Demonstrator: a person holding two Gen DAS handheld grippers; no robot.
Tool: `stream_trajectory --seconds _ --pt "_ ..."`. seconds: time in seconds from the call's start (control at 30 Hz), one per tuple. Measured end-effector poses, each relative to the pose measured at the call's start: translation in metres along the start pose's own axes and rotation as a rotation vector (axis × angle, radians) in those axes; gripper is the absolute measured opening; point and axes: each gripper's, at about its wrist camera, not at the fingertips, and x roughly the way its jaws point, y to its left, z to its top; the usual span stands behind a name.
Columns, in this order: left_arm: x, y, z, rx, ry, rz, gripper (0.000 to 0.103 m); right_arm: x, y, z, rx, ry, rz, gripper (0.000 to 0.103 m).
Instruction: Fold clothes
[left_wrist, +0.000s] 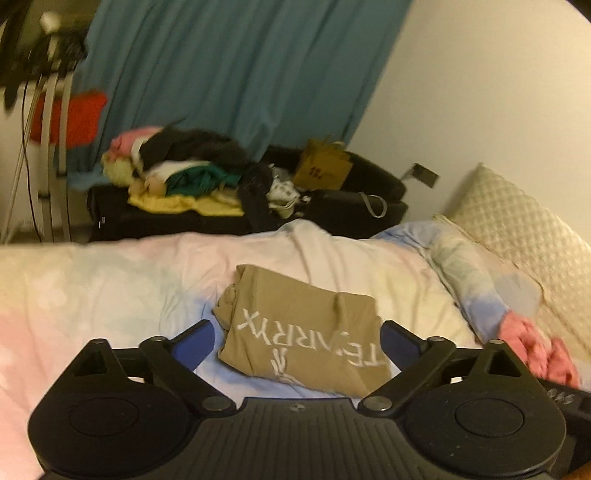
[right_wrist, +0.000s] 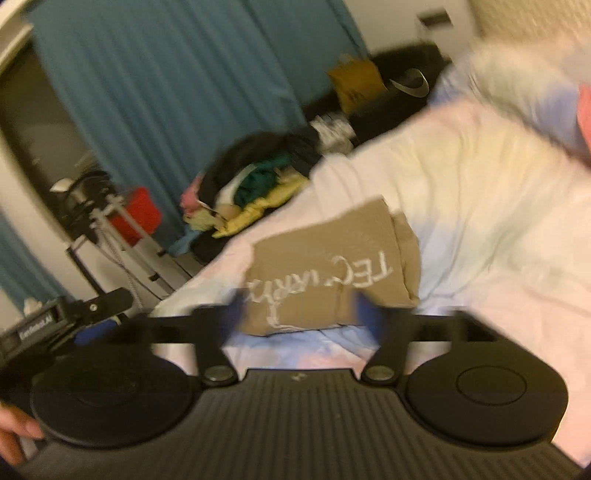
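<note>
A tan T-shirt (left_wrist: 303, 332) with white lettering lies folded into a compact rectangle on the pastel bed cover (left_wrist: 110, 288). My left gripper (left_wrist: 297, 338) is open, its blue-padded fingers on either side of the shirt's near end, holding nothing. In the right wrist view the same shirt (right_wrist: 332, 266) lies just beyond my right gripper (right_wrist: 299, 312), which is open and empty; this view is motion-blurred. The left gripper's body shows at the left edge of the right wrist view (right_wrist: 55, 325).
A pink garment (left_wrist: 535, 350) lies on the bed at the right, by a quilted pillow (left_wrist: 517, 229). Beyond the bed an open black suitcase (left_wrist: 221, 218) holds a heap of clothes (left_wrist: 177, 166). A blue curtain (left_wrist: 236, 66) and a tripod (left_wrist: 51, 110) stand behind.
</note>
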Motion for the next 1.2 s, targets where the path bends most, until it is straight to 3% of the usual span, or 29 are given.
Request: stream_trajectory --seconds 0.23,0.37,0.57,0.87,1.03,1.2 --pt "-0.092 -0.025 -0.029 0.161 -0.114 0.024 0.103 -0.074 0.038 -0.026 -0.132 -0.138 0.027 0.092" --pt "-0.129 -0.023 -0.058 0.207 -0.17 0.069 0.103 -0.089 0.047 -0.049 -0.162 -0.158 0.052 0.092" --pt "-0.165 -0.004 -0.099 0.208 -0.247 0.143 0.103 -0.087 0.051 -0.094 -0.191 -0.198 0.018 0.092" --pt "-0.163 0.008 -0.138 0.214 -0.262 0.146 0.103 -0.071 0.059 -0.139 -0.297 -0.261 -0.039 0.092" --pt "-0.139 0.014 -0.149 0.193 -0.187 0.144 0.103 -0.065 0.062 -0.146 -0.316 -0.273 -0.074 0.092" --pt "-0.136 0.011 -0.153 0.197 -0.187 0.158 0.103 -0.061 0.06 -0.146 -0.304 -0.255 -0.088 0.092"
